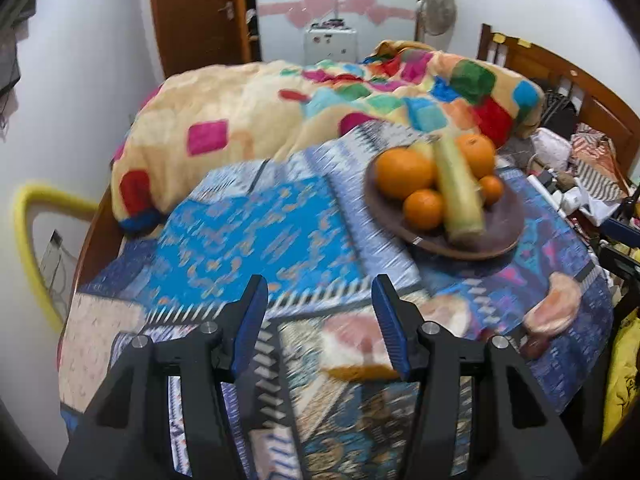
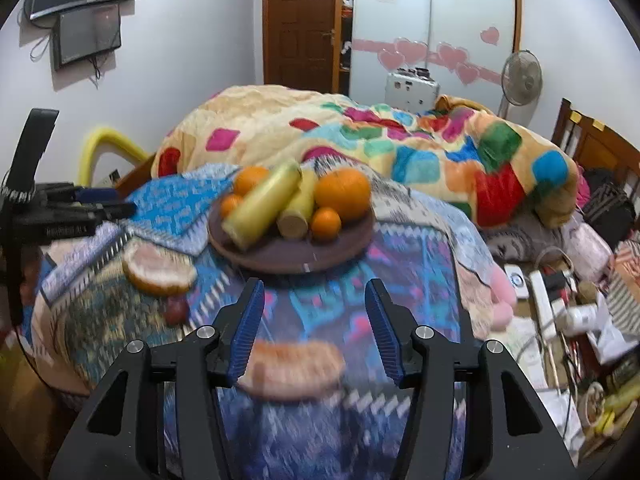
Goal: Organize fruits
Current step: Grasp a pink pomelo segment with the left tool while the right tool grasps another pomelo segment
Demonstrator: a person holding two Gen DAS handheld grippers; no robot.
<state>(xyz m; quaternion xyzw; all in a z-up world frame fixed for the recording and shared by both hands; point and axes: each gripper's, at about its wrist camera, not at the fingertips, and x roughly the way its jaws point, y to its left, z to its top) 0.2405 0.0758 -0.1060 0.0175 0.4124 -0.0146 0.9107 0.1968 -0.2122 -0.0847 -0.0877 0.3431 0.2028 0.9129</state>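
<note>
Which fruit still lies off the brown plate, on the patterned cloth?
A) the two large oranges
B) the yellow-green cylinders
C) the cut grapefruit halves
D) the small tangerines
C: two grapefruit halves lie on the patterned cloth in front of the brown plate, while the large oranges, small tangerines and yellow-green cylinders all rest on the plate.

Oranges (image 1: 404, 173) on plate (image 1: 500, 236)
</note>
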